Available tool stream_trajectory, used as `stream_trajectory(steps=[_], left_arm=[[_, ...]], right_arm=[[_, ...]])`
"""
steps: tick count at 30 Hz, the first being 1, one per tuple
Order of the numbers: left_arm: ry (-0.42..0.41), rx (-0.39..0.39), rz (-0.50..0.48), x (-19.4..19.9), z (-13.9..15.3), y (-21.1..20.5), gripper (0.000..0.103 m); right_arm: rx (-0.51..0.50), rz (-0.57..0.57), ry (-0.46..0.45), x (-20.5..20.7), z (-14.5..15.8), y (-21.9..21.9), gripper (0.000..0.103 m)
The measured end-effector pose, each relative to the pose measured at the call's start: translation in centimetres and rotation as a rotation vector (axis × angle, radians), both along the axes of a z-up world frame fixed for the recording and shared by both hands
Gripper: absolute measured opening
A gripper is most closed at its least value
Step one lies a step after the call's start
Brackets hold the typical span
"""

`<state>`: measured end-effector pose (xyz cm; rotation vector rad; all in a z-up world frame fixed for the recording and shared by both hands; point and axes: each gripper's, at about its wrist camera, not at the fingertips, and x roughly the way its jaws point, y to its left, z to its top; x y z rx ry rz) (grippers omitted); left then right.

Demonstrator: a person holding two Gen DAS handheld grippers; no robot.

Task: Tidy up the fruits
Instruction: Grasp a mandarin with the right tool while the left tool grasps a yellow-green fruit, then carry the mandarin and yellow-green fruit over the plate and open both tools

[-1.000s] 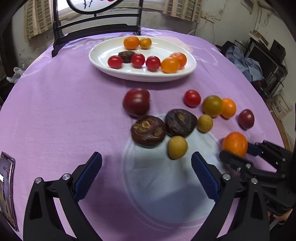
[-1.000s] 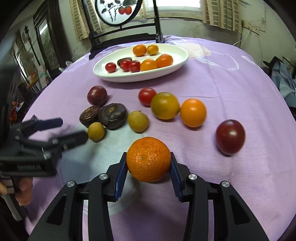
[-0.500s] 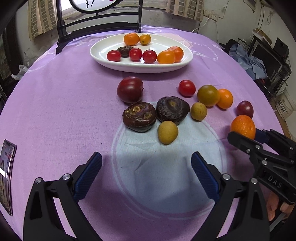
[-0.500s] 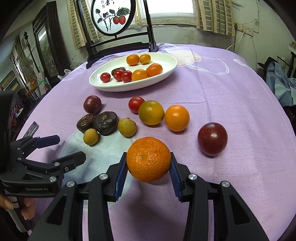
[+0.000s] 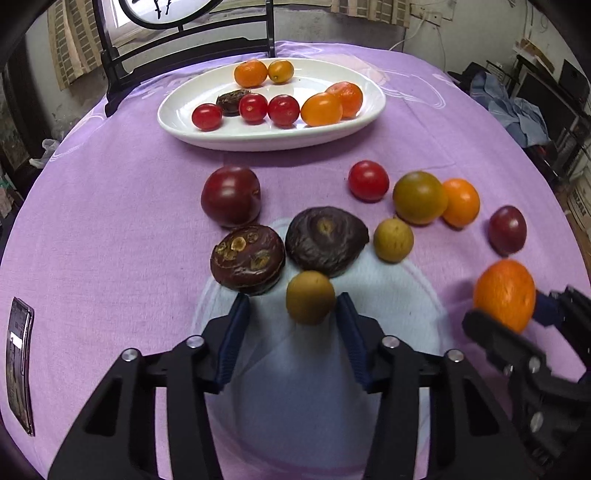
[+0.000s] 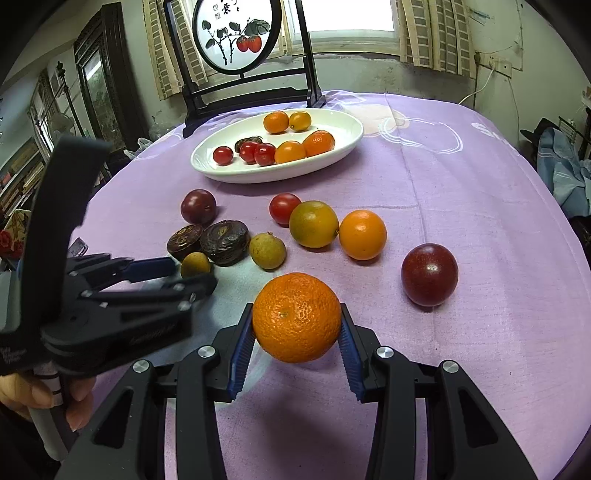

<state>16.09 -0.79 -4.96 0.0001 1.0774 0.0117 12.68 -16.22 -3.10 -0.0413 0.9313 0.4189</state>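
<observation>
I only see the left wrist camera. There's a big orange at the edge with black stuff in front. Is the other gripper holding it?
Observer: Yes. In the right wrist view, the right gripper has both blue pads pressed on the orange.
Operator: What's the round thing behind the plate? I only see its bottom.
Observer: A round picture of red fruits on a branch, standing behind the white plate.
Operator: Who's holding my gripper?
Observer: A bare hand grips the handle of the left gripper.
</observation>
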Motion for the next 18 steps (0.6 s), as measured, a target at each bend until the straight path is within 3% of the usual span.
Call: stream_trajectory(steps=[2, 5, 12, 18], left_arm=[[-0.004, -0.014, -0.012, 0.2, 0.2, -0.2, 0.024], [-0.004, -0.006, -0.029, -0.1, 0.2, -0.5, 0.024], [0.017, -0.068, -0.010, -1.9, 0.6, 1.6, 0.024], [-0.037, -0.068, 0.011, -2.9, 2.4, 3.8, 0.024]], right_arm=[[0.000, -0.003, 0.000, 0.0, 0.0, -0.1, 0.044], [0.002, -0.006, -0.002, -0.1, 0.0, -0.1, 0.044], [0.004, 0.001, -0.018, -0.3, 0.0, 0.0, 0.044], [0.007, 0.020, -0.079, -0.9, 0.6, 0.3, 0.044]])
